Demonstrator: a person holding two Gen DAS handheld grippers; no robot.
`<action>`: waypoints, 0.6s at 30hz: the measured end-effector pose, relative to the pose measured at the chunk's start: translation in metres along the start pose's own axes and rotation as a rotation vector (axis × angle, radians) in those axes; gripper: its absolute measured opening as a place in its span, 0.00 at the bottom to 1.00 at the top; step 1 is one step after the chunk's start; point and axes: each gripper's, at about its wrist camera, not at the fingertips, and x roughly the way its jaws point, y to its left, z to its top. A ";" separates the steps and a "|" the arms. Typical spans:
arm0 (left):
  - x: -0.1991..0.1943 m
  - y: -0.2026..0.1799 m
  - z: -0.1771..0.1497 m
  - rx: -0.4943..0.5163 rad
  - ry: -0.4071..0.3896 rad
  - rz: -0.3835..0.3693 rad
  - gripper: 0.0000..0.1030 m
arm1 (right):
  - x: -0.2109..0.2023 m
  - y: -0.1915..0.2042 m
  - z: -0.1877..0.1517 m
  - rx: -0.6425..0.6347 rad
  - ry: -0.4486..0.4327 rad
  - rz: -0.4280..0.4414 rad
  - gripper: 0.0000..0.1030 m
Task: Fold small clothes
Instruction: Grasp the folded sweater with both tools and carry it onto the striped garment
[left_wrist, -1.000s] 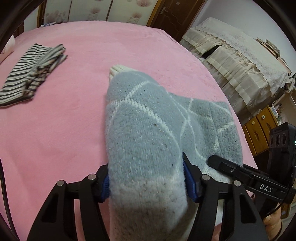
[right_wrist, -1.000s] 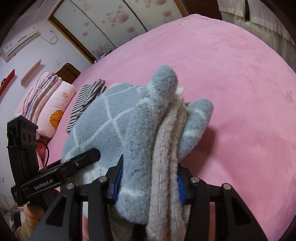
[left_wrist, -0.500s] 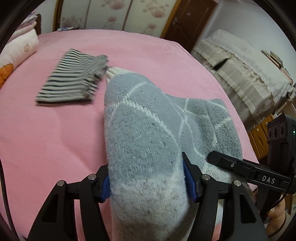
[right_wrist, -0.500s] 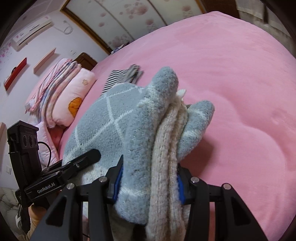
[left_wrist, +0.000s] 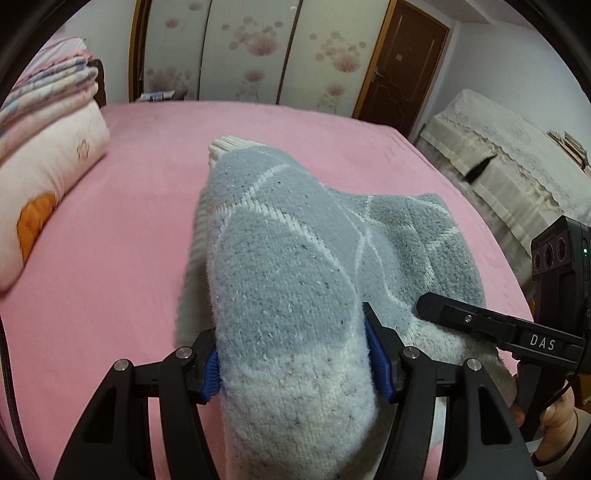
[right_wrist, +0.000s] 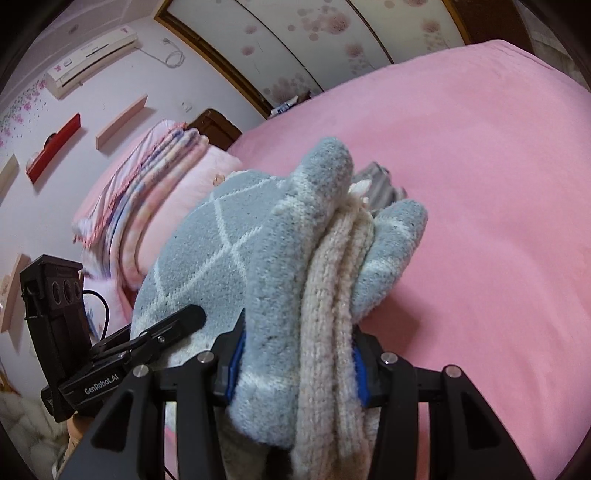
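Observation:
A folded grey sock bundle with white diamond lines and cream cuffs (left_wrist: 288, 266) is held between both grippers above the pink bed (left_wrist: 129, 206). My left gripper (left_wrist: 293, 354) is shut on its near end. My right gripper (right_wrist: 295, 362) is shut on the other end, where grey and cream layers (right_wrist: 332, 280) stack on edge. Each gripper shows in the other's view: the right one (left_wrist: 491, 328) and the left one (right_wrist: 140, 343). A striped folded garment (right_wrist: 380, 184) peeks out behind the socks in the right wrist view.
Pillows and a stack of folded quilts (left_wrist: 44, 122) lie at the bed's head on the left. A lace-covered cabinet (left_wrist: 517, 155) stands beyond the bed's right edge. A wardrobe with flower panels (left_wrist: 240, 55) and a brown door (left_wrist: 402, 66) are behind the bed.
Both grippers have swung left with the socks, toward the pillows. The striped garment has left the left wrist view and now sits hidden behind the socks in the right wrist view.

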 end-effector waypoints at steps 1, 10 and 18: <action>0.010 0.010 0.012 0.000 -0.010 0.000 0.60 | 0.015 0.001 0.016 0.002 -0.012 -0.001 0.45; 0.122 0.076 0.069 -0.062 -0.028 -0.017 0.60 | 0.121 -0.021 0.088 0.028 -0.062 -0.038 0.45; 0.186 0.094 0.054 -0.103 0.011 -0.028 0.61 | 0.170 -0.059 0.085 0.098 -0.065 -0.068 0.45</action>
